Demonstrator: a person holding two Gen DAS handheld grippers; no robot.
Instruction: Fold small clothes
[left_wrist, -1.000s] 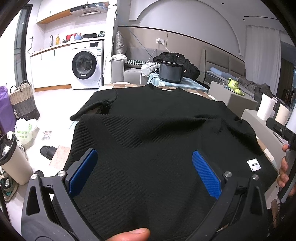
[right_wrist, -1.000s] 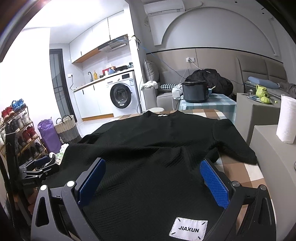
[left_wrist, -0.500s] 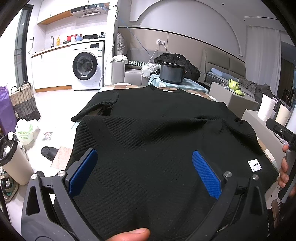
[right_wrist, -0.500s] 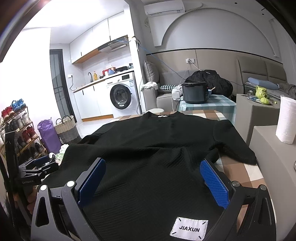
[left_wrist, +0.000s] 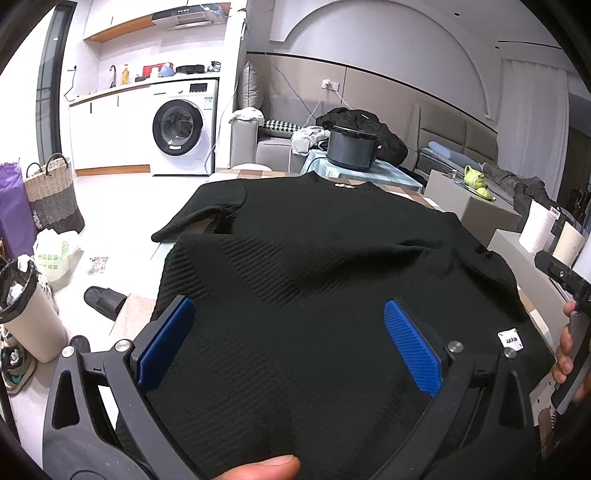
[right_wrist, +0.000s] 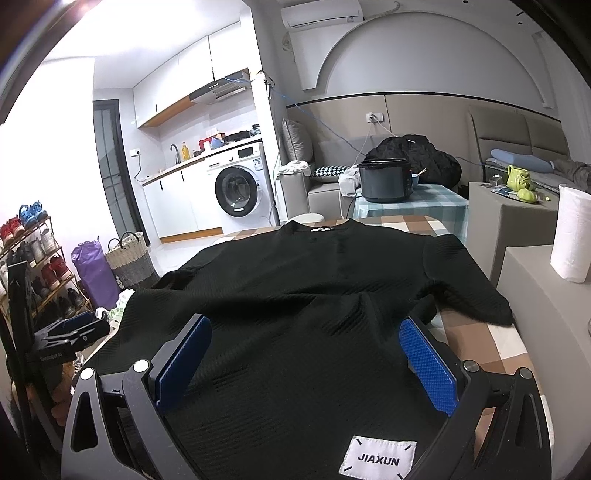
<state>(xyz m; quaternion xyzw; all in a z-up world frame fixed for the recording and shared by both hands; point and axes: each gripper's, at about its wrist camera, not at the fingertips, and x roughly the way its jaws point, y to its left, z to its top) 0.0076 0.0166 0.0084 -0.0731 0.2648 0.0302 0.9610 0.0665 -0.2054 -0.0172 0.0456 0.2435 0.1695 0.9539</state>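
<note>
Right now a black ribbed top (left_wrist: 317, 295) lies spread flat on a table with a brown-and-white checked cloth (right_wrist: 491, 343), neckline at the far end and hem toward the cameras; both short sleeves stretch outward, the left one (left_wrist: 199, 216) reaching the table's left edge, the right one (right_wrist: 469, 295) resting on the checks; a white sewn patch reading JIAXUN (right_wrist: 377, 459) sits near the hem on the right-hand side, and shows small and sideways in the left wrist view (left_wrist: 510, 339); the left gripper (left_wrist: 290, 343) hangs over the near left part of the garment with its blue pads (left_wrist: 166, 343) spread wide, nothing between them but the cloth lying below; whether the fingers touch the fabric cannot be told; a thumb tip (left_wrist: 266, 469) shows at the bottom edge of that view; the right gripper (right_wrist: 306, 363) hangs likewise over the near right part, its blue pads (right_wrist: 428, 369) wide apart and clasping nothing; each view catches the other tool at its margin; beyond the table stand a dark rice cooker (right_wrist: 386, 181) on a pale blue checked cloth, a white washing machine (left_wrist: 183, 127), a woven basket (left_wrist: 53, 194), a paper towel roll (right_wrist: 570, 234) and a shoe rack (right_wrist: 27, 266).
</note>
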